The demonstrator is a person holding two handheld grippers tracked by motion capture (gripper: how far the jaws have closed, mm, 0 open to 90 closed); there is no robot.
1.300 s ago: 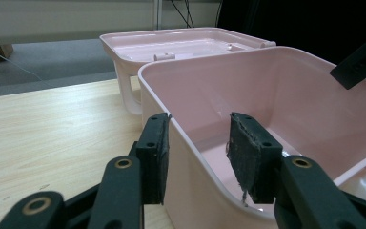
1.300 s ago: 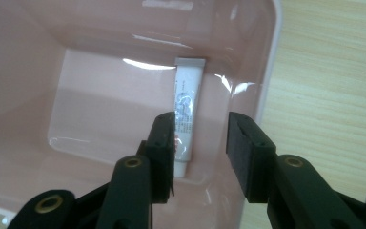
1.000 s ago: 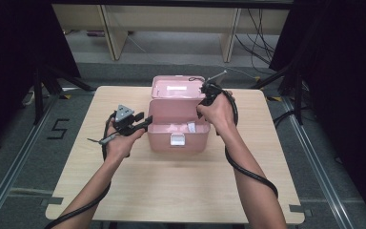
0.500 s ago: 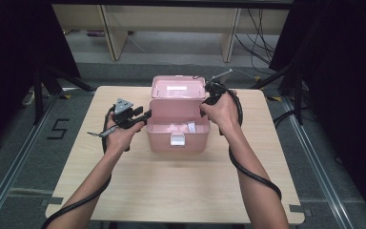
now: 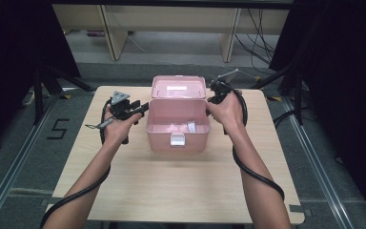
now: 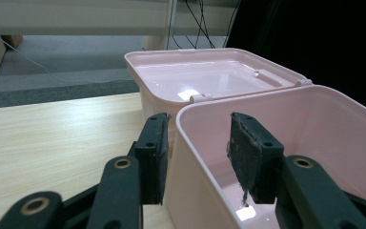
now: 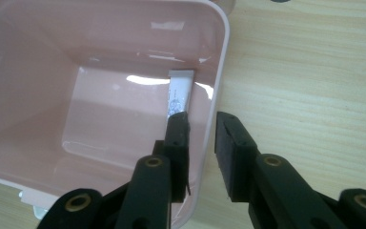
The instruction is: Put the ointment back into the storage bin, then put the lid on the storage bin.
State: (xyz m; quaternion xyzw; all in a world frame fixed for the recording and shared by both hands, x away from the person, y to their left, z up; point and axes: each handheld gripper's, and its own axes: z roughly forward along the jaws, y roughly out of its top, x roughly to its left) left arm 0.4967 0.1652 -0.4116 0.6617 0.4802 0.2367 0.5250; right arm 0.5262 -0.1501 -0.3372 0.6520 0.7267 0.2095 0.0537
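Two grippers straddle opposite walls of the open pink plastic box [image 5: 177, 129].
The left gripper [image 6: 198, 157] stands wide, one jaw outside the box's wall and one inside, neither pressing it. The right gripper [image 7: 201, 143] is narrower, its jaws either side of the opposite wall; contact cannot be told. A small white printed packet [image 7: 178, 95] lies inside, just beyond its inner jaw.

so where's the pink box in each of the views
High view: the pink box sits mid-table, lid open toward the far side, between both hands.
Left gripper view: it spreads over the centre and right; the left tool straddles its near wall.
Right gripper view: seen from above at upper left; the right tool straddles its side wall.
Shared landmark: the light wooden table.
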